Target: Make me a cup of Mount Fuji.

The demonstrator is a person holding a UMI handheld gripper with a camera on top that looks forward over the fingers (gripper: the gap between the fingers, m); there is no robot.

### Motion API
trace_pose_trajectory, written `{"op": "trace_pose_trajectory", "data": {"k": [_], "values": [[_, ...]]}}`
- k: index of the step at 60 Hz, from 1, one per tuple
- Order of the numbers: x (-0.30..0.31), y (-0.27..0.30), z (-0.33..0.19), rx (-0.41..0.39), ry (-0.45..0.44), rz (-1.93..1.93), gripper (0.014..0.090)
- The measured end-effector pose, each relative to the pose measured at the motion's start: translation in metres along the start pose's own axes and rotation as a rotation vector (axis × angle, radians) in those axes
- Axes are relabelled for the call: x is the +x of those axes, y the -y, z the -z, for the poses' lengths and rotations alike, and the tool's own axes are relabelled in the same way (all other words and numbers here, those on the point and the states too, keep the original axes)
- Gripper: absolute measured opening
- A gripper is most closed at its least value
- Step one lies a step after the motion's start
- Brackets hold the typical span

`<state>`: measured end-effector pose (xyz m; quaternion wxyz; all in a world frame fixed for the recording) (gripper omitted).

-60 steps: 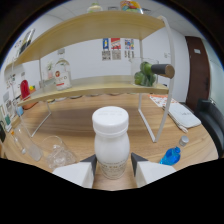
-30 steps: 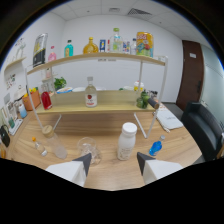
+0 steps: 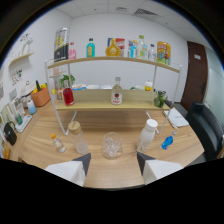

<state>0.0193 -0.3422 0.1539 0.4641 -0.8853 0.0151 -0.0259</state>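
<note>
Just ahead of the gripper point(image 3: 111, 170), between the lines of its two fingers, we find a clear glass point(image 3: 111, 146) standing on the wooden table point(image 3: 40, 145). The fingers are spread wide and hold nothing. We judge the glass light but rigid, slippery and breakable; it is best gripped across its side walls, near mid-height. A white bottle point(image 3: 147, 134) stands ahead to the right, apart from the glass, and a small capped jar point(image 3: 76, 136) to the left. Assorted bottles line the shelf point(image 3: 112, 105) beyond.
</note>
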Motion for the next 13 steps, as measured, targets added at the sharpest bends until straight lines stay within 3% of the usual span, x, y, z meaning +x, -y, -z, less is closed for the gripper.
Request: {"op": "trace_pose_trajectory", "data": {"k": [13], "values": [[-0.0069,-0.0001,-0.0001,-0.003,0.006,-0.005,0.0856]]}}
